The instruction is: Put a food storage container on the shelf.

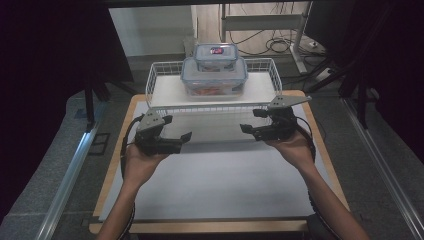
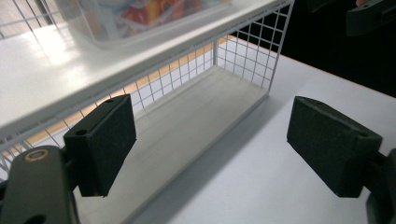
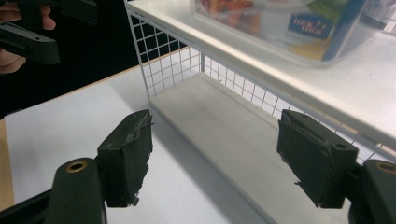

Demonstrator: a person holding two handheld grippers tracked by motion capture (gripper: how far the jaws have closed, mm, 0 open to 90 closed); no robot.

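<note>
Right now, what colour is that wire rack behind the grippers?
White: the wire rack shows best in the right gripper view.

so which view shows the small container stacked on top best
The high view: the small container shows whole there, blue-rimmed lid included, sitting on the larger container on the wire shelf. The left gripper view and the right gripper view catch just the lower edge of the larger container.
</note>
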